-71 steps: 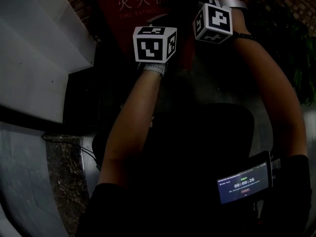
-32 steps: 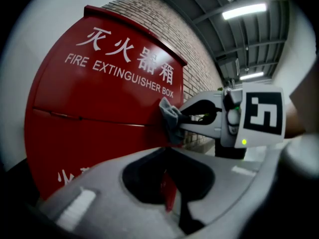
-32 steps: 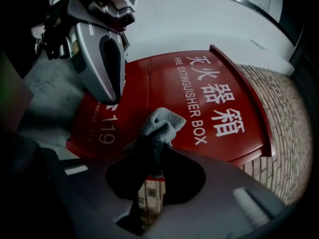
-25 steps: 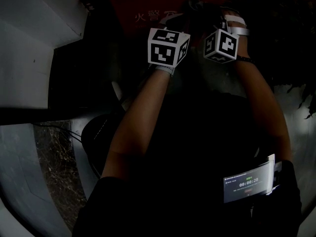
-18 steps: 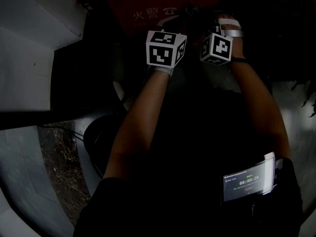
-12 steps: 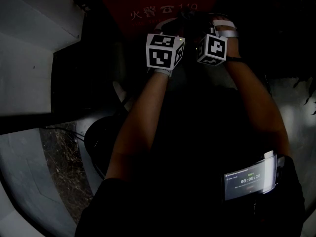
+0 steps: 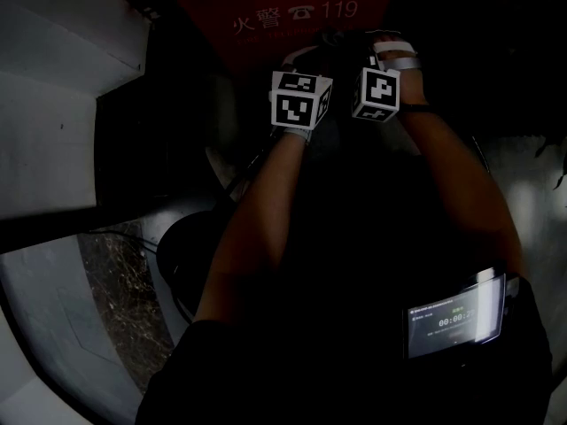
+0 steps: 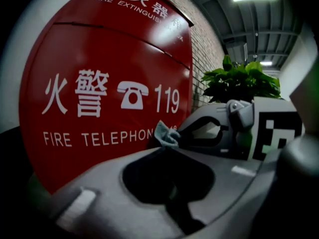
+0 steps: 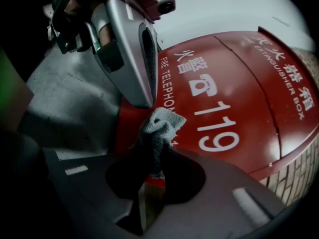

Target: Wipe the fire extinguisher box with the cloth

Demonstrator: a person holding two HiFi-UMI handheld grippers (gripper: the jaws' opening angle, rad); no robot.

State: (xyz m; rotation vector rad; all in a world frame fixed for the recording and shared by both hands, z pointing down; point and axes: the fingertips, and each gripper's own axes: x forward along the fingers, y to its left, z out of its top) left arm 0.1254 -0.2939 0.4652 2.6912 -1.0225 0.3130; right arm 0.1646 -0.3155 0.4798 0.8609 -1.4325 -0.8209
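The red fire extinguisher box (image 7: 266,11) fills the top of the dim head view, its front printed with "119" (image 8: 99,83) (image 9: 234,98). A small grey cloth (image 9: 160,128) sticks up out of my right gripper (image 9: 156,156), which is shut on it, just in front of the box's lower front. My left gripper (image 8: 167,146) looks shut, and its tip (image 9: 144,102) meets the cloth's (image 8: 166,133) upper edge. I cannot tell whether it pinches the cloth. Both marker cubes, left (image 7: 301,100) and right (image 7: 376,93), sit side by side below the print.
A brick wall (image 8: 204,44) runs to the right of the box, with a green potted plant (image 8: 239,81) beside it. A white stepped wall (image 7: 53,104) stands at the left. A lit screen (image 7: 452,317) is strapped to the right forearm. A dark round object (image 7: 190,255) lies low on the left.
Both grippers have stayed close together and moved from the box's upper title line down to the "119" line. Over the last second the two cubes drew a little closer.
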